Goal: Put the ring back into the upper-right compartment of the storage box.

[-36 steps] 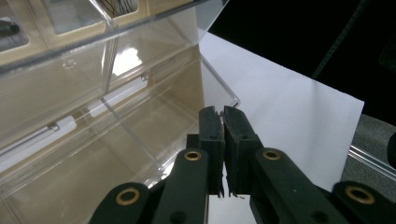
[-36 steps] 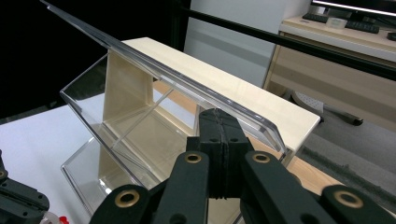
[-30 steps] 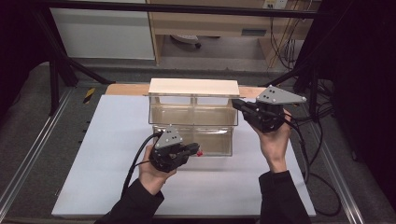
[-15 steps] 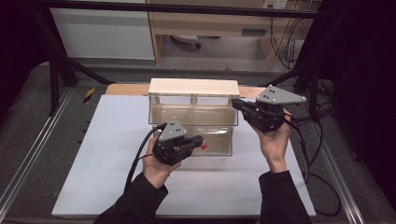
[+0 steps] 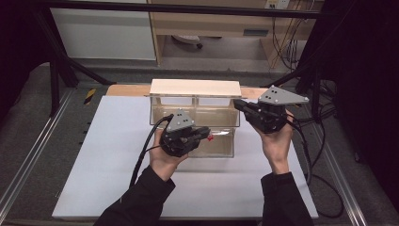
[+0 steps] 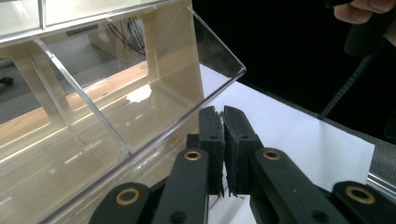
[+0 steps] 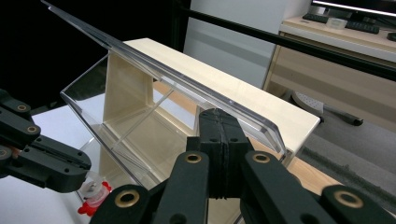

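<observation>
While shut, left gripper (image 5: 203, 133) at clear bin (image 5: 221, 149).

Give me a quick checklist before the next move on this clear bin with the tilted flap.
1. Left hand-held gripper shut, nothing between its jaws: ok.
2. Right hand-held gripper shut at the flap edge: ok; touching it: cannot tell.
3. Flap tilted open: ok.
4. Clear bin standing flat on the white board: ok.
5. Small red thing by the bin's front, inside or outside: cannot tell.

a lab: black frame rig (image 5: 56, 70), loose cables (image 5: 282, 44), white work board (image 5: 108, 160).
</observation>
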`<state>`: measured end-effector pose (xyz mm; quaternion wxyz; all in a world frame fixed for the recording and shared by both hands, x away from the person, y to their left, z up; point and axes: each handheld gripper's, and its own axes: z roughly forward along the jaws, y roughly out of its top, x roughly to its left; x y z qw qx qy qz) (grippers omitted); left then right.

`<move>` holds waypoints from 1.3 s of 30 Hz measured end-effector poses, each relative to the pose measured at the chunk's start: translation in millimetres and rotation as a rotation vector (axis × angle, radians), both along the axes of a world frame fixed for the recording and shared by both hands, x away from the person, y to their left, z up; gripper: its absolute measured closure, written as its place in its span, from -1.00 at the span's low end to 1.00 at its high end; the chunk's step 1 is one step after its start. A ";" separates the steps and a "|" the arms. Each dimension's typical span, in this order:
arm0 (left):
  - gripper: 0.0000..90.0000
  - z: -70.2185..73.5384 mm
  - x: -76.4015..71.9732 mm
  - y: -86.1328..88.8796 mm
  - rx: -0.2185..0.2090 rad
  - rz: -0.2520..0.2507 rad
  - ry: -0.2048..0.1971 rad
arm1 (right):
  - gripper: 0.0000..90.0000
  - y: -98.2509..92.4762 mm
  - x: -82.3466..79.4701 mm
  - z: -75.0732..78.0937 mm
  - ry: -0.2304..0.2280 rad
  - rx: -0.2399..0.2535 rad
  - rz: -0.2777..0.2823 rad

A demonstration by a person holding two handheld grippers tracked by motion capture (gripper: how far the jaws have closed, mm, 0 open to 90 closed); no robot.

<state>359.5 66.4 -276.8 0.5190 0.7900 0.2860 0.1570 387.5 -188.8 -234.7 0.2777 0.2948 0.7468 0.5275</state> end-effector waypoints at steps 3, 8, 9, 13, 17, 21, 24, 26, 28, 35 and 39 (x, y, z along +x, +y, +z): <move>0.92 1.3 1.4 -2.0 0.003 0.003 -0.007 | 1.00 0.2 0.0 0.1 0.002 0.000 0.000; 0.92 5.0 4.8 -3.0 -0.005 0.011 -0.013 | 1.00 0.7 -0.1 0.4 0.001 -0.002 0.002; 0.92 5.8 5.8 -3.2 -0.005 0.013 -0.015 | 1.00 0.6 -0.2 0.5 0.001 -0.002 0.002; 0.92 8.7 10.4 -4.3 -0.007 0.023 -0.017 | 1.00 0.5 -0.3 0.6 0.001 -0.003 0.002; 0.92 11.1 14.7 -6.7 -0.012 0.029 -0.020 | 1.00 0.5 -0.4 0.7 0.002 -0.002 0.001; 0.92 13.1 18.9 -8.9 -0.006 0.035 -0.026 | 1.00 0.5 -0.4 0.7 0.001 -0.002 0.001; 0.92 13.2 21.7 -10.5 -0.011 0.044 -0.032 | 1.00 1.2 -0.3 0.4 0.000 0.000 0.003; 0.92 12.7 23.2 -11.2 -0.012 0.047 -0.033 | 1.00 1.3 -0.2 0.5 0.001 0.001 0.004; 0.92 11.8 25.0 -12.2 -0.009 0.051 -0.037 | 1.00 1.5 -0.3 0.6 0.001 0.001 0.002; 0.92 6.9 32.1 -17.9 -0.005 0.061 -0.043 | 1.00 2.1 -0.3 1.1 0.001 0.000 0.004; 0.92 3.4 35.4 -21.4 0.013 0.065 -0.053 | 1.00 2.1 -0.5 1.3 0.001 -0.001 0.005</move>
